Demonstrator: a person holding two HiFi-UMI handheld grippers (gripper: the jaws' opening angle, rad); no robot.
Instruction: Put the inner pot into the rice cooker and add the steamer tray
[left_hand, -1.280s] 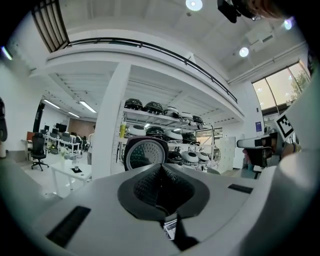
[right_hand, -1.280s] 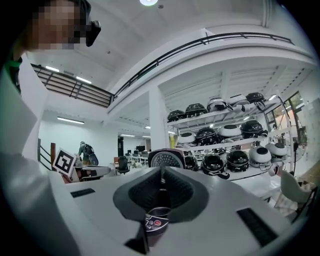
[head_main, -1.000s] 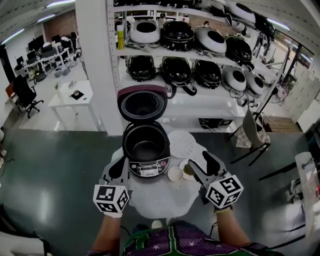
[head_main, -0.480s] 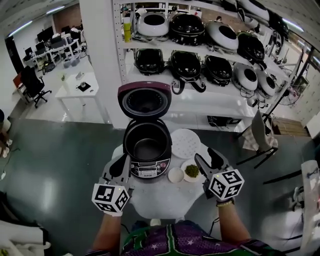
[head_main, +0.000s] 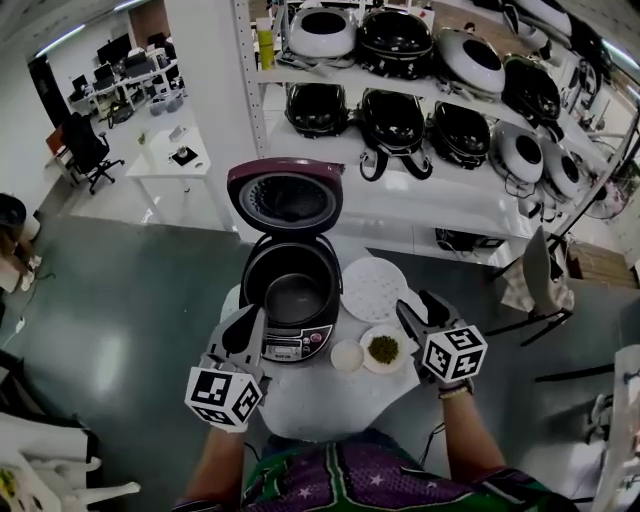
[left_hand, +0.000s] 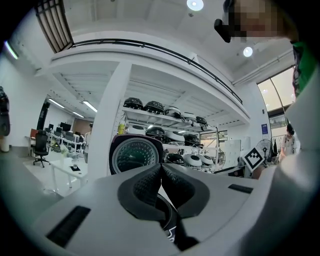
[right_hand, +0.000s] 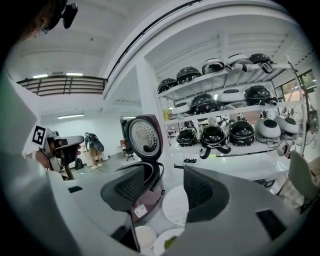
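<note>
The maroon rice cooker (head_main: 291, 290) stands open on the round white table (head_main: 330, 395), its lid (head_main: 285, 195) raised at the back. A dark inner pot (head_main: 293, 297) sits inside it. The white perforated steamer tray (head_main: 372, 288) lies flat on the table to the cooker's right. My left gripper (head_main: 252, 322) is shut and empty, at the cooker's front left corner. My right gripper (head_main: 419, 306) stands open and empty, just right of the tray's near edge. In the right gripper view the cooker (right_hand: 146, 170) and the tray (right_hand: 175, 204) lie beyond the open gripper (right_hand: 167, 187). The left gripper (left_hand: 160, 172) points at the lid (left_hand: 135, 156).
A small white bowl (head_main: 347, 355) and a plate with green bits (head_main: 383, 349) sit in front of the tray, between the grippers. Behind the table, white shelves (head_main: 420, 100) hold several other cookers. A grey chair (head_main: 535, 280) stands at the right.
My right gripper has come forward and down toward the tray's near right edge. The left gripper has edged forward to the cooker's front left. Nothing on the table has moved.
</note>
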